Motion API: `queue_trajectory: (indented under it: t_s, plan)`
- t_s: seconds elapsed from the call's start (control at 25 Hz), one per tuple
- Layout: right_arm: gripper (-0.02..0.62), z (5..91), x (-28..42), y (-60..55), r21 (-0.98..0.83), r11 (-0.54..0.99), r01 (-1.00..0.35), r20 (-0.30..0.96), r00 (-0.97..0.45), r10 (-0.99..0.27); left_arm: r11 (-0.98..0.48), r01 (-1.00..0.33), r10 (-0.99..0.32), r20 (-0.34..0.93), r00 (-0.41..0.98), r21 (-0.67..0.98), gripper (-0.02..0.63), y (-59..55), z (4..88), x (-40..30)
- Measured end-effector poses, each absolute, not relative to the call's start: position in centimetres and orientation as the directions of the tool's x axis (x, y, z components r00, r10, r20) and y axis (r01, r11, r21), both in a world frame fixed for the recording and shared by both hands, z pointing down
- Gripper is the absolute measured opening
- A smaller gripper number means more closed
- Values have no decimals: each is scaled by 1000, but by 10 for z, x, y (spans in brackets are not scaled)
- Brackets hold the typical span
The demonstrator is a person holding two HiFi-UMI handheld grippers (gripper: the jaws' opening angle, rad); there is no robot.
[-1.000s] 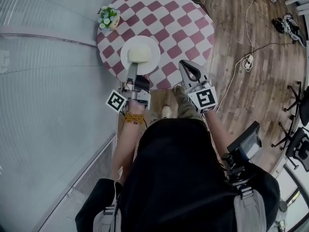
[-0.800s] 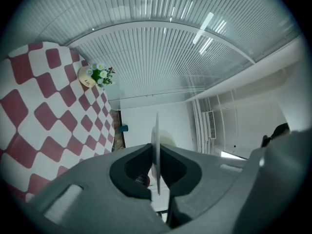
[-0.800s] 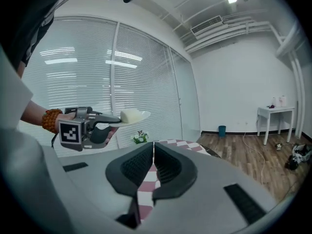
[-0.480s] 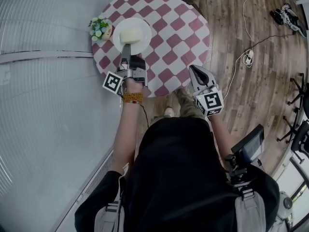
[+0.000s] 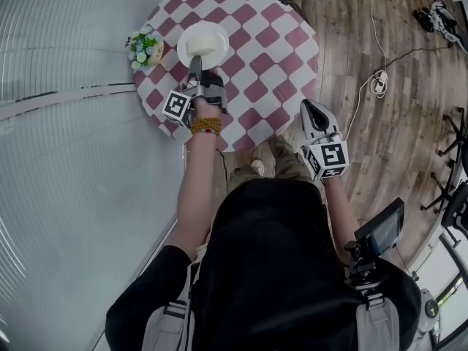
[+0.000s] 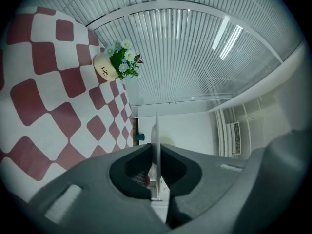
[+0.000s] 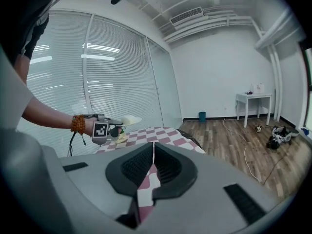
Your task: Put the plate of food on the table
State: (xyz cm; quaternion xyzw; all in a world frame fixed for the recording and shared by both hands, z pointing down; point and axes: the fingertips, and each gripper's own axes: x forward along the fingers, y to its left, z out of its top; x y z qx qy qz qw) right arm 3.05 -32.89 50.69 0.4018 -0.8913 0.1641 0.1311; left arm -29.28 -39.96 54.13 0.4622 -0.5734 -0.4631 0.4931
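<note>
A white plate carrying a pale lump of food hangs over the far left part of the round red-and-white checked table. My left gripper is shut on the plate's near rim. In the left gripper view the plate shows edge-on between the closed jaws. In the right gripper view the plate sits a little above the tabletop. My right gripper is shut and holds nothing, off the table's near right edge.
A small pot of flowers stands at the table's left edge, just left of the plate. White blinds run along the left. Wooden floor with a white cable lies to the right. A small white side table stands far off.
My left gripper carried the plate farther out over the table, toward the flower pot. My right gripper drew back a little toward the table's near right edge, still shut.
</note>
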Motion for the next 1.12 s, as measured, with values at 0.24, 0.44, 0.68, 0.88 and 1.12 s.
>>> queue_trajectory:
  t_s: [0.24, 0.44, 0.68, 0.88, 1.12]
  plan:
    - [14, 534, 29, -330, -210, 622, -754, 412, -645, -643, 204, -53, -976, 200, -84, 977, 20, -420, 598, -300]
    - [14, 551, 39, -321, -214, 612, -761, 458, -631, -626, 256, -36, -965, 253, -72, 966, 20, -435, 636, -308]
    - [14, 565, 55, -315, -216, 572, -792, 498, -593, -633, 284, -12, -956, 282, -79, 959, 21, -451, 667, -314]
    - [14, 572, 63, -310, -217, 548, -808, 513, -572, -640, 306, 5, -948, 305, -91, 952, 20, -461, 685, -316]
    - [14, 576, 59, -304, -229, 547, -805, 520, -576, -630, 396, 4, -916, 395, -64, 918, 20, -463, 714, -314]
